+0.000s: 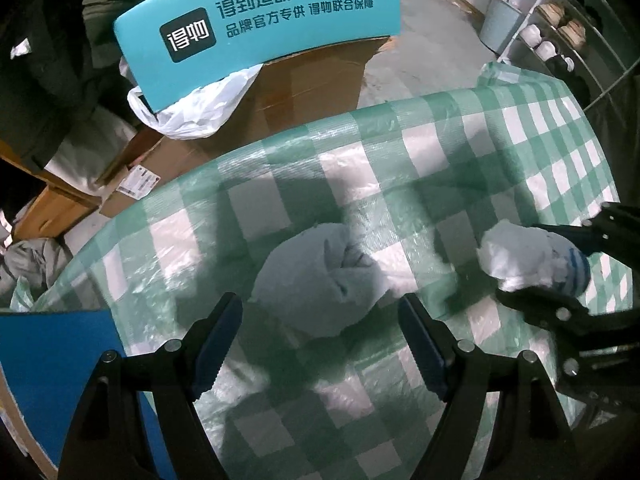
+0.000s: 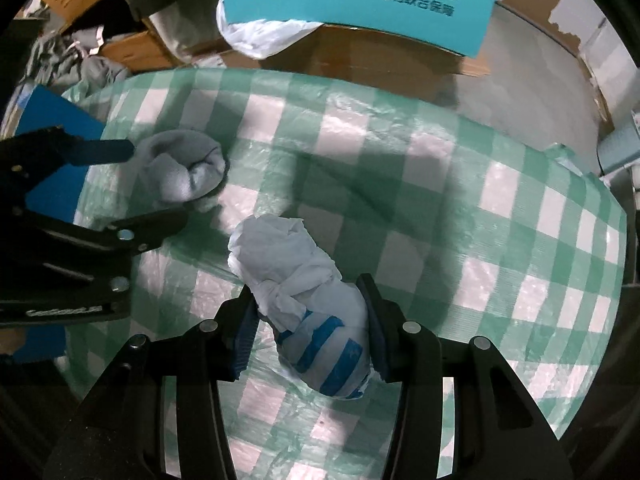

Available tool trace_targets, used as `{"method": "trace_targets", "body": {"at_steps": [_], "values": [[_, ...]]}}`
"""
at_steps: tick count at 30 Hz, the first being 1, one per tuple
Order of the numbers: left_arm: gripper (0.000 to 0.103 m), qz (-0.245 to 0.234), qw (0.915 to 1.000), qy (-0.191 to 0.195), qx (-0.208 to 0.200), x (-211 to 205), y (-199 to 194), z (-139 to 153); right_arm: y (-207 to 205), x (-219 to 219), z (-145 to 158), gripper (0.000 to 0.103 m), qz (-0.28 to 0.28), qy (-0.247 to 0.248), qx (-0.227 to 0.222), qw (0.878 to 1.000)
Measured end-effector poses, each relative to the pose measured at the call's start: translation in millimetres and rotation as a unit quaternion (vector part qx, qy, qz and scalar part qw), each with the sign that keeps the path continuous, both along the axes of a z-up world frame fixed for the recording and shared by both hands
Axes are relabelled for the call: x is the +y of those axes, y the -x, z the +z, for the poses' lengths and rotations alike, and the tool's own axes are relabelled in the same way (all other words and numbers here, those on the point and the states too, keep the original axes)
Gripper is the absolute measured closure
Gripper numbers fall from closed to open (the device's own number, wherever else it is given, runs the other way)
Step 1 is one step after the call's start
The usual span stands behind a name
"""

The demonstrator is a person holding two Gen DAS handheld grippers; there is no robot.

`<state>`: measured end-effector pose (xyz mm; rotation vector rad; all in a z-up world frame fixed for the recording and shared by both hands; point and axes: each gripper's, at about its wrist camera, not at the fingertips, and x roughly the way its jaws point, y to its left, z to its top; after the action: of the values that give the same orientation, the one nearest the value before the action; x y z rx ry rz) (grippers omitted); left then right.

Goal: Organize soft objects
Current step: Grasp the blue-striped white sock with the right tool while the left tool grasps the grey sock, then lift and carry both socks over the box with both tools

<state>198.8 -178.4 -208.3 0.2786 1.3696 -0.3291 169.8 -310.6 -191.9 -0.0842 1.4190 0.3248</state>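
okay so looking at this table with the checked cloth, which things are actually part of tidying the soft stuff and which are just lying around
Part of the job:
- grey rolled sock, between the open jaws of the left gripper
- white sock bundle with blue stripes, clamped in the right gripper

Just lying about:
- teal printed box
- brown cardboard carton
- white plastic bag
- blue board
- checked tablecloth

The striped sock bundle (image 2: pixel 320 320) hides its sides behind the right gripper's (image 2: pixel 310 330) pads; the blue board (image 1: pixel 52 360) runs off-frame.
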Motion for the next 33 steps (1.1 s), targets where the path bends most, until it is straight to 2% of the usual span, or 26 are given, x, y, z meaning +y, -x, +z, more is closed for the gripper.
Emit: {"method": "trace_targets", "body": {"at_steps": [7, 9, 10, 11, 12, 14, 16, 25, 33], "values": [[0.023, 0.013, 0.9997, 0.021, -0.007, -3, -5, -5, 3, 4, 1, 0.056, -0.008, 0.001, -0.006, 1.0], [0.03, 0.009, 0.9996, 0.023, -0.015, -4, -5, -4, 4, 5, 2, 0.056, -0.007, 0.0, -0.007, 1.0], [0.042, 0.006, 0.9996, 0.024, -0.015, -5, -4, -4, 4, 6, 3, 0.056, -0.007, 0.0, -0.009, 1.0], [0.048, 0.002, 0.9996, 0.027, -0.012, -5, -4, -5, 5, 7, 3, 0.056, -0.006, 0.0, -0.009, 1.0], [0.048, 0.0, 0.9995, 0.031, -0.01, -6, -3, -5, 6, 8, 5, 0.056, -0.005, 0.0, -0.01, 1.0], [0.062, -0.003, 0.9994, 0.033, -0.013, -6, -1, -3, 6, 10, 6, 0.056, -0.005, 0.002, -0.012, 1.0], [0.069, -0.005, 0.9994, 0.031, -0.013, -6, 1, -1, 6, 10, 8, 0.056, -0.006, 0.002, -0.014, 1.0], [0.073, -0.012, 0.9979, 0.038, -0.051, -1, 19, 38, 15, 17, 34, 0.056, -0.014, -0.003, -0.032, 0.999], [0.073, -0.007, 0.9959, 0.039, -0.081, 13, 51, 79, 33, 27, 73, 0.056, -0.013, -0.012, -0.06, 0.998]]}}
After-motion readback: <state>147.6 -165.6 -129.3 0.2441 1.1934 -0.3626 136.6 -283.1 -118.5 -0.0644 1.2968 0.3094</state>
